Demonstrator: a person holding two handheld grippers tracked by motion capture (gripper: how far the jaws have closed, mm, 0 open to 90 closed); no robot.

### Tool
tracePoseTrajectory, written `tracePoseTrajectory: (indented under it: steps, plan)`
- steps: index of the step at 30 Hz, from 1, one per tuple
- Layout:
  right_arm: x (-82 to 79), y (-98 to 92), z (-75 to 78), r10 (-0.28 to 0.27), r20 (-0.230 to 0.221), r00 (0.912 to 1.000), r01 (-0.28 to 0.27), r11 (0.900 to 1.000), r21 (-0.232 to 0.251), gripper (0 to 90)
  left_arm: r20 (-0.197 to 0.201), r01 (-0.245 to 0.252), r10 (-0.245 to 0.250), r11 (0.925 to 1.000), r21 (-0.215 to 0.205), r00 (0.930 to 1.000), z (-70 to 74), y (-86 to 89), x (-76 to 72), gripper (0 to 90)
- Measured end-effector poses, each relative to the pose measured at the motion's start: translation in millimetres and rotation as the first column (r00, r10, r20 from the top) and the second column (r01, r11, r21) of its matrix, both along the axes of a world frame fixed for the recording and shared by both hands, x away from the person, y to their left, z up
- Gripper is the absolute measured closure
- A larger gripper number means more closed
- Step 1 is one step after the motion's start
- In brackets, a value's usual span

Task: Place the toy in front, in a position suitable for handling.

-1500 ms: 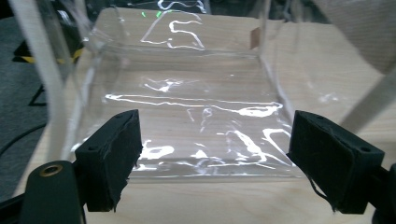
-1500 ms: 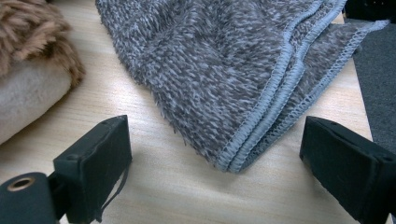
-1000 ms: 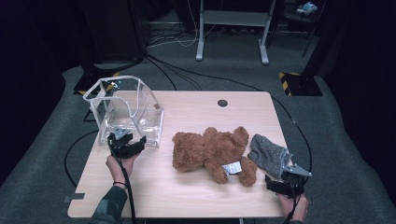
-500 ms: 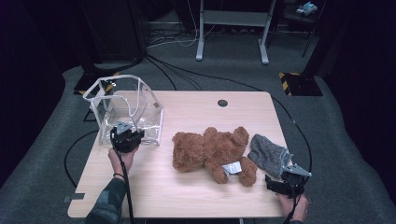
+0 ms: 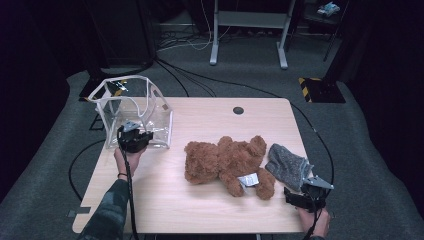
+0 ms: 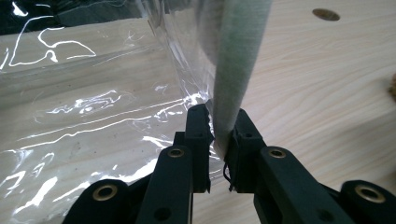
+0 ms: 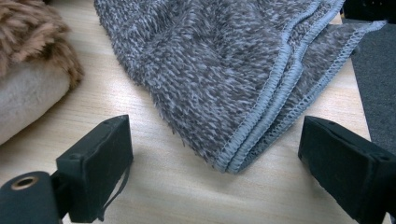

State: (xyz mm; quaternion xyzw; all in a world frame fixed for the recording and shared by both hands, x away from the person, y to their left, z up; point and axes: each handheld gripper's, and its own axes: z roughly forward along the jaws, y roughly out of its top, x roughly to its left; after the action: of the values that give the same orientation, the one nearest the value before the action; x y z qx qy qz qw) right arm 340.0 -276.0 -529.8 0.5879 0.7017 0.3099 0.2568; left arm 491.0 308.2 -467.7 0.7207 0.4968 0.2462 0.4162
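A clear plastic bag (image 5: 134, 107) with white edging stands open at the table's far left. My left gripper (image 5: 132, 136) is at its near edge; in the left gripper view its jaws have just been closing and now pinch the bag's white rim strip (image 6: 236, 70), so the gripper (image 6: 219, 140) is shut on it. A brown teddy bear (image 5: 227, 162) lies mid-table with a white tag. A grey fuzzy cloth (image 5: 287, 165) lies to its right. My right gripper (image 5: 306, 196) sits open just short of the cloth (image 7: 224, 65), jaws wide on either side of its folded corner, touching nothing.
The wooden table (image 5: 210, 117) has a round cable hole (image 5: 238, 110) at the back. Bare wood lies in front of the bear. Cables trail over the grey carpet around the table, and a desk frame (image 5: 247, 30) stands behind.
My left gripper moved forward to the bag's near edge and its jaws closed on the rim strip. The right gripper stayed put.
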Motion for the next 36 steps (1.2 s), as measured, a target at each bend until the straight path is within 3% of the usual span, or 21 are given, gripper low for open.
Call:
tracePoseTrajectory:
  steps: [7,10,16,22,26,30,33,36]
  plan:
    - [0.0,0.0,0.0,-0.001,0.000,1.0000,0.001,1.000,0.000,9.3,-0.010,0.019,-0.018,0.9998,0.006,0.9998,1.2,3.4,13.4,80.4]
    - [0.0,0.0,0.0,-0.001,0.001,1.0000,0.001,1.000,0.000,9.3,-0.017,0.019,-0.020,0.9997,-0.014,0.9997,0.1,5.2,18.7,80.3]
    - [0.0,-0.4,0.0,0.003,-0.001,1.0000,-0.003,1.000,-0.002,9.5,-0.020,0.023,-0.023,0.9994,0.027,0.9995,1.5,4.9,28.9,80.1]
    - [-0.2,-0.3,0.0,0.000,-0.001,1.0000,0.000,1.000,-0.001,9.7,-0.039,-0.005,0.005,0.9999,-0.010,0.9992,1.6,7.1,37.1,79.7]
    - [-0.2,-0.3,0.1,-0.001,-0.001,1.0000,0.001,1.000,-0.001,9.9,-0.031,-0.015,0.015,0.9998,0.015,0.9994,1.2,4.0,41.6,79.3]
    - [-0.2,-0.2,0.1,0.001,0.001,1.0000,-0.001,1.000,0.003,10.3,-0.028,-0.018,0.019,0.9997,0.015,0.9994,-0.5,4.3,43.6,78.8]
    - [-0.3,-0.2,0.1,0.001,0.001,1.0000,-0.001,1.000,0.003,10.3,-0.052,-0.021,0.021,0.9998,0.003,0.9984,0.7,7.0,46.5,78.2]
    - [-0.3,-0.3,0.1,0.002,0.001,1.0000,-0.002,1.000,0.003,10.3,-0.059,-0.023,0.024,0.9996,0.019,0.9980,3.5,5.8,50.6,77.1]
